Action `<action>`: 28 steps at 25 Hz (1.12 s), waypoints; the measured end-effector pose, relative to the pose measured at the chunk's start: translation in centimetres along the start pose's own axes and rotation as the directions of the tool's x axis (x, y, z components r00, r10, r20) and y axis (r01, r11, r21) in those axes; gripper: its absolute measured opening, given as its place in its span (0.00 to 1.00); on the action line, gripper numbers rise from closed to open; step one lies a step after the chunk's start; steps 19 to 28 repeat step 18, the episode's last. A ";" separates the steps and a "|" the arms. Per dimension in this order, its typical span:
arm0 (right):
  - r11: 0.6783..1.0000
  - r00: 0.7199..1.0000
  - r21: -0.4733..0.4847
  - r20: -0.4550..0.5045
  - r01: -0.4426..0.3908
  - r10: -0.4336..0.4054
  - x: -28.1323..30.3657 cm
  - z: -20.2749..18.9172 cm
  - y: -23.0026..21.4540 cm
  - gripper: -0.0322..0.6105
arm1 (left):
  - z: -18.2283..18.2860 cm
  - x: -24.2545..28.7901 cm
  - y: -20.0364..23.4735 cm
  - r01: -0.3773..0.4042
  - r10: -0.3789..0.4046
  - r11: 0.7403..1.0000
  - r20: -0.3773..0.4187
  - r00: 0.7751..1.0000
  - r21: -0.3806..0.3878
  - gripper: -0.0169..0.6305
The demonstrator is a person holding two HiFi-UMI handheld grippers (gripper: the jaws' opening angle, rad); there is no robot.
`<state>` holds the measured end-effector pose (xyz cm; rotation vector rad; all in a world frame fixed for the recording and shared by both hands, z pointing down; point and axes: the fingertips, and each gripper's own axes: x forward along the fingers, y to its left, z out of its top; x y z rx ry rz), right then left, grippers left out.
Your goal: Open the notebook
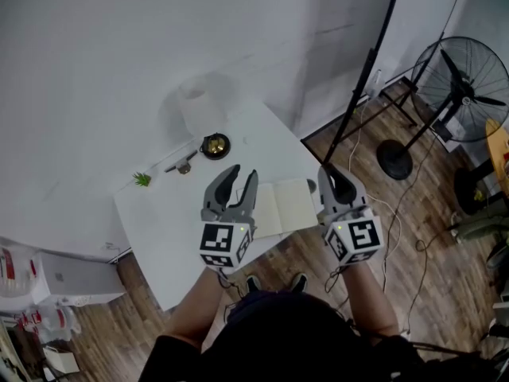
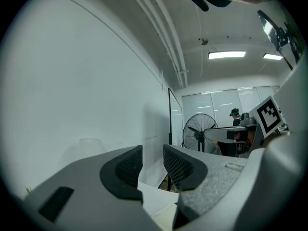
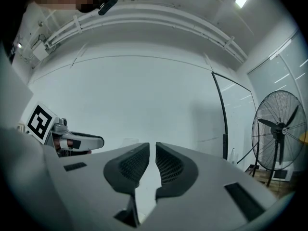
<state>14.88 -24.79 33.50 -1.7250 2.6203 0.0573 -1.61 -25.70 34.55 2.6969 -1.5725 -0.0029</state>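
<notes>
The notebook [image 1: 288, 205] lies on the white table [image 1: 171, 237] near its front right corner, showing a cream surface; I cannot tell whether that is a cover or a page. My left gripper [image 1: 242, 173] hovers over the notebook's left edge, held level, jaws open with nothing between them. In the left gripper view the left gripper [image 2: 153, 165] shows a clear gap, with a cream strip of the notebook [image 2: 166, 219] low in the picture. My right gripper [image 1: 332, 177] is at the notebook's right edge. The right gripper view shows its [image 3: 149, 154] jaws a narrow slit apart and empty.
At the table's back stand a white roll [image 1: 199, 106], a round dark and gold object [image 1: 215, 145], a small metal piece [image 1: 184, 165] and a green sprig [image 1: 141, 179]. A black stand pole [image 1: 367, 74], a floor fan [image 1: 465, 94] and cables are to the right.
</notes>
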 end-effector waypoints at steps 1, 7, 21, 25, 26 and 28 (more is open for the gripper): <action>1.000 1.000 -0.001 0.000 -0.002 0.002 0.0 0.0 0.1 0.11 | -0.1 0.0 0.0 0.001 -0.001 1.000 -0.001 1.000 0.000 0.23; 1.000 1.000 -0.010 -0.007 -0.019 0.019 0.5 -0.4 0.5 0.11 | -0.4 0.1 0.3 0.003 -0.003 1.000 -0.004 1.000 -0.004 0.23; 1.000 0.999 -0.013 -0.025 -0.024 0.024 2.0 -0.7 1.3 0.11 | -0.7 0.7 1.6 0.009 -0.009 1.000 -0.003 1.000 -0.011 0.23; 1.000 0.999 -0.013 -0.025 -0.024 0.024 2.0 -0.7 1.3 0.11 | -0.7 0.7 1.6 0.009 -0.009 1.000 -0.003 1.000 -0.011 0.23; 1.000 0.999 -0.013 -0.025 -0.024 0.024 2.0 -0.7 1.3 0.11 | -0.7 0.7 1.6 0.009 -0.009 1.000 -0.003 1.000 -0.011 0.23; 1.000 0.999 -0.013 -0.025 -0.024 0.024 2.0 -0.7 1.3 0.11 | -0.7 0.7 1.6 0.009 -0.009 1.000 -0.003 1.000 -0.011 0.23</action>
